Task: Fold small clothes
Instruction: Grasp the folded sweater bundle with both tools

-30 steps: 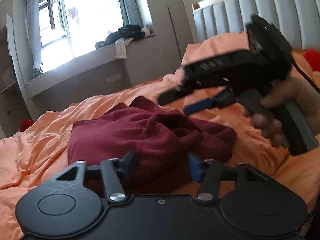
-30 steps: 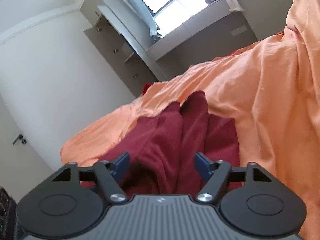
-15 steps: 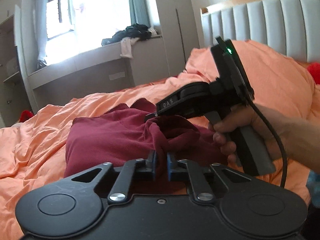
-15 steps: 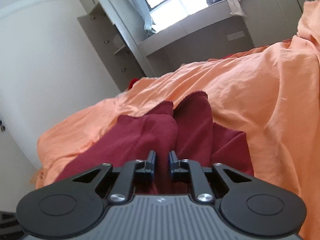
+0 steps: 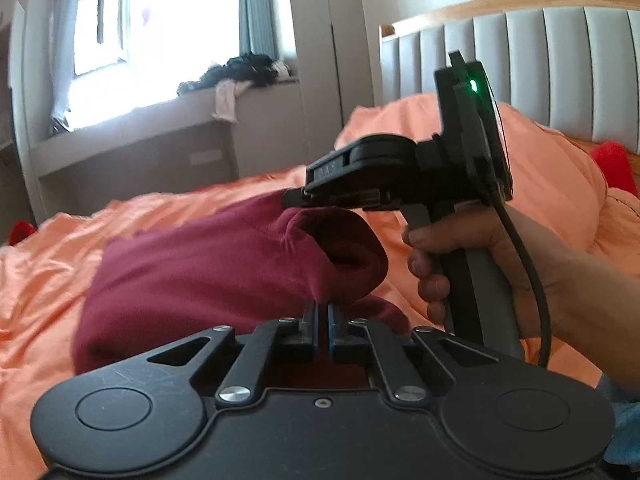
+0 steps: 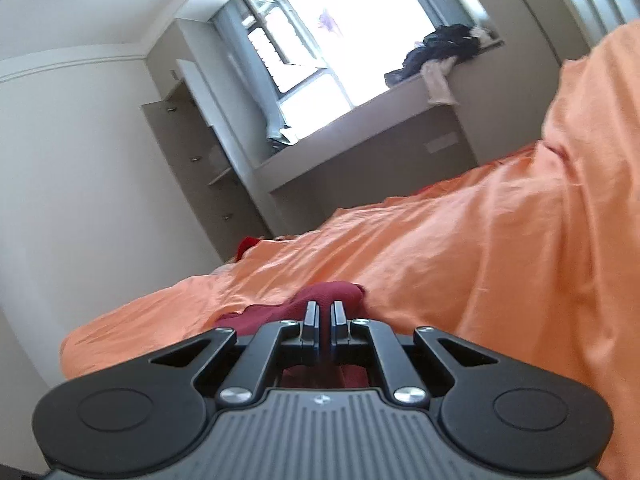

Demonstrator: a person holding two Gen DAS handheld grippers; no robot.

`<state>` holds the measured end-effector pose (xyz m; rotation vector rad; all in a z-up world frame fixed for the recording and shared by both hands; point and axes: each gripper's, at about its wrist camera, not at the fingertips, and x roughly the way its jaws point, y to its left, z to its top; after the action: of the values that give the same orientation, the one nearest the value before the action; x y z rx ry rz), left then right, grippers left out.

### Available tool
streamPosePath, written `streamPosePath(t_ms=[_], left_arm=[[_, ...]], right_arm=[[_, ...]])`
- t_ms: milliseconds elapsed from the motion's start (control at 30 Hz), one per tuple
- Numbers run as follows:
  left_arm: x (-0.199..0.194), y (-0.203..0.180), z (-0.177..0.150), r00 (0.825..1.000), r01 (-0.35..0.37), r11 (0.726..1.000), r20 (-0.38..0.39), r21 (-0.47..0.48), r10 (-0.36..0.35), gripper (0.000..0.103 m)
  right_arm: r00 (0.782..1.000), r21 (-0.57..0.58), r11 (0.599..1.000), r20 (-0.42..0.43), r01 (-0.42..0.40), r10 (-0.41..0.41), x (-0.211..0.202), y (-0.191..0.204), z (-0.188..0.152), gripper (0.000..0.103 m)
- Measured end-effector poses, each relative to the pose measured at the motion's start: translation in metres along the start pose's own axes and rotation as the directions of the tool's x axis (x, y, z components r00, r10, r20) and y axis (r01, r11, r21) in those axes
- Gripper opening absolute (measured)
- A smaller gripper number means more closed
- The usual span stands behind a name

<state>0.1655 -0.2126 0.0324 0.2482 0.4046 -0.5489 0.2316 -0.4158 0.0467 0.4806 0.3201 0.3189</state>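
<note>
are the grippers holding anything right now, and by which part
Both hold the dark red garment. The left gripper pinches a near fold, the right gripper a raised bunched edge. Which part of the garment cannot be told.

You get strong daylight from the window (image 5: 116,36), blown out to white in both views, soft motion blur over the orange bedding (image 6: 500,248), fisheye bending at the edges with dark corners, your near black gripper bodies dim, mild shadows under the maroon garment (image 5: 208,272)

Both grippers (image 5: 323,312) (once open) now clamped on garment (image 5: 208,264)
</note>
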Motion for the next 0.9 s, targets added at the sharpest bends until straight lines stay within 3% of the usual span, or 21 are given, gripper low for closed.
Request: streamPosePath(t_ms=[367, 633, 833, 900], left_arm=[[0.018, 0.010, -0.010, 0.997, 0.031, 0.998, -0.070, -0.058, -0.035, 0.004], [0.016, 0.007, -0.007, 0.997, 0.030, 0.997, -0.070, -0.066, -0.035, 0.008], [0.016, 0.010, -0.003, 0.997, 0.047, 0.995, -0.065, -0.084, -0.052, 0.015], [0.013, 0.011, -0.002, 0.996, 0.059, 0.993, -0.055, -0.099, -0.064, 0.023]], right_arm=[[0.992, 0.025, 0.998, -0.110, 0.065, -0.062, 0.009, -0.023, -0.016, 0.006], [0.991, 0.050, 0.996, -0.119, 0.071, -0.065, 0.006, -0.029, -0.019, 0.011], [0.990, 0.052, 0.996, -0.121, 0.079, -0.072, 0.003, -0.032, -0.019, 0.011], [0.990, 0.051, 0.995, -0.121, 0.081, -0.074, 0.001, -0.032, -0.019, 0.014]])
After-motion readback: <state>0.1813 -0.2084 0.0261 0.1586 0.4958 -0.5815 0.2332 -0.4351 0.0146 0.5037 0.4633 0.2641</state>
